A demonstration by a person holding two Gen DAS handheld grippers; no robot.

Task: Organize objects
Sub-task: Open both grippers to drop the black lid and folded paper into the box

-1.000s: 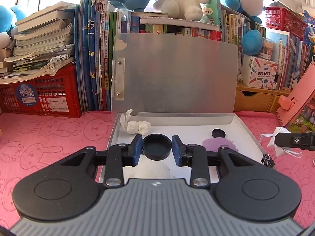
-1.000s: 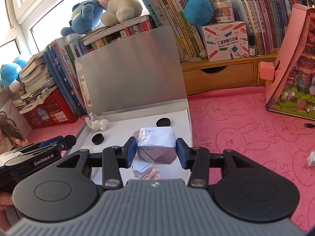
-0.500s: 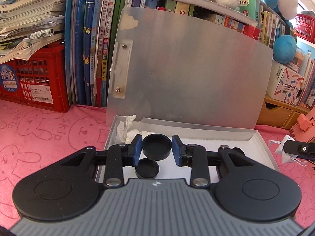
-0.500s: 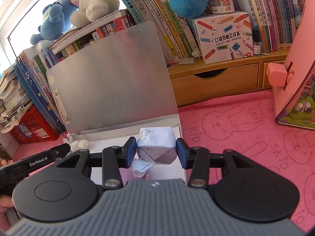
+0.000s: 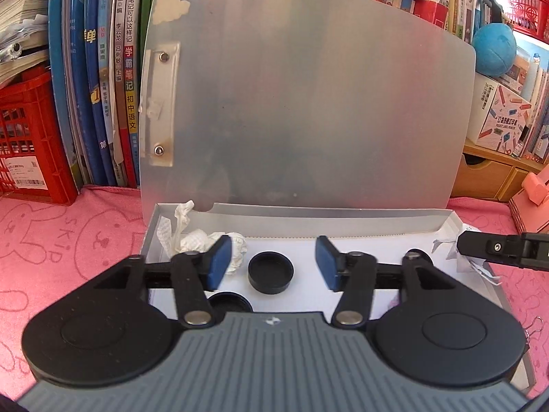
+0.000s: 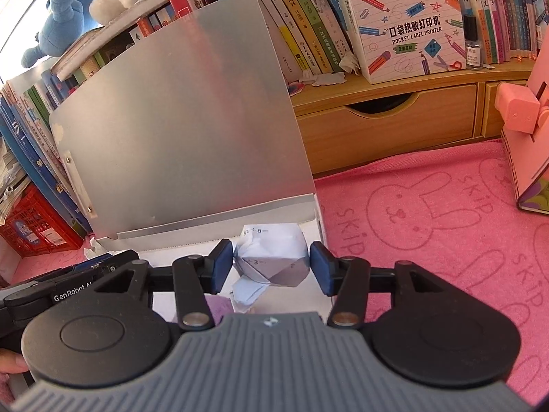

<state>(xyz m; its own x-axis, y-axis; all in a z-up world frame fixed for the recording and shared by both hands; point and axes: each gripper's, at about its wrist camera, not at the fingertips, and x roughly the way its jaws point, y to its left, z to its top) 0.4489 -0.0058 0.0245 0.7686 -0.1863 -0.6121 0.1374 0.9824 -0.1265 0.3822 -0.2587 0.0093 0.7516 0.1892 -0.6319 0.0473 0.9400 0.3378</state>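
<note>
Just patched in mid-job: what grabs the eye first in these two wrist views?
The big silver lid standing upright behind the open white box. In the box, a black cap lies free between the open left gripper; the right gripper pinches a crumpled paper ball over the box's right end.

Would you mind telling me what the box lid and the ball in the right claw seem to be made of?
Box lid: probably brushed metal, matte grey with a soft sheen and riveted clip. Ball in the right claw: crumpled white paper, creased, printed with sums.
</note>
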